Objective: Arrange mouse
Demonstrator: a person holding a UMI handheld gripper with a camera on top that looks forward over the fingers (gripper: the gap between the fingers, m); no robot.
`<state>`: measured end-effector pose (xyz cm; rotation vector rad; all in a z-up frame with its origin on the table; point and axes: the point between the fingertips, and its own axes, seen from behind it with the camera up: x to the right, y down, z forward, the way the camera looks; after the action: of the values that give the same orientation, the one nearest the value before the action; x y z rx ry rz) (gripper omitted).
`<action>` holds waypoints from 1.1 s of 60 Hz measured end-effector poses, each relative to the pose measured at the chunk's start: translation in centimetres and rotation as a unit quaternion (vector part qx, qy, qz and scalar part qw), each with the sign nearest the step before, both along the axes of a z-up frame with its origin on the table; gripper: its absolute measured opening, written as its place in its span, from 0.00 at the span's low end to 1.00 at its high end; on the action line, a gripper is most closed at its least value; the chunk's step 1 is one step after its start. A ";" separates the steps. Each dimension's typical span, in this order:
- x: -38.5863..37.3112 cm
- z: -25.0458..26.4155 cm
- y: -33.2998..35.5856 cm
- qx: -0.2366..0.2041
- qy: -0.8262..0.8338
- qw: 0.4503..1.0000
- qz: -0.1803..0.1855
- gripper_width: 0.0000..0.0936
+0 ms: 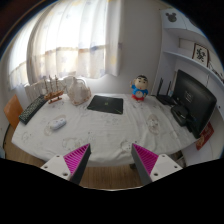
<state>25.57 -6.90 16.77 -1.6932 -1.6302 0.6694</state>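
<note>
Wide-open jaws, nothing held, nothing between them. Gripper [110,149] hovering above the near edge of a white table [110,135], pink pads [76,160] facing each other across bare tabletop, well short of everything on it.

Landmark for all that follows: black mouse pad [105,102], flat near the table's middle, straight ahead of the fingers and beyond them.

Left of the mouse pad and nearer the gripper, well apart from the pad: small pale object, most likely the mouse [58,124], lying alone on the bare table. Too small to read buttons or cable, so identity offered as a judgement only. Long axis seemingly left-right across the fingers' line, but not clear enough to be sure.

Further left of the mouse pad: dark keyboard [32,110], set at an angle. Behind the pad and to its left: model ship [56,88] in front of the curtain. Right of the pad: blue-and-yellow toy figure [140,90], then a black monitor [195,102] at the far right.

Decisive relation: mouse ahead and to the left of the jaws, nearer the left finger than the right. Probably calls for swinging left, dropping toward the table, and turning to bracket the narrow sides before closing. Task barely begun: mouse off the pad, untouched.
</note>
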 end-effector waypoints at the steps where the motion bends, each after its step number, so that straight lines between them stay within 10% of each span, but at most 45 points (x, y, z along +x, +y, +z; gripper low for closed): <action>1: 0.0 0.0 -0.2 -0.002 -0.001 1.000 0.001 0.91; 66: -8.7 -7.9 -28.6 -0.025 0.007 0.994 0.110 0.91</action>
<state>16.89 -35.46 8.88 -1.5526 -1.8204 0.8341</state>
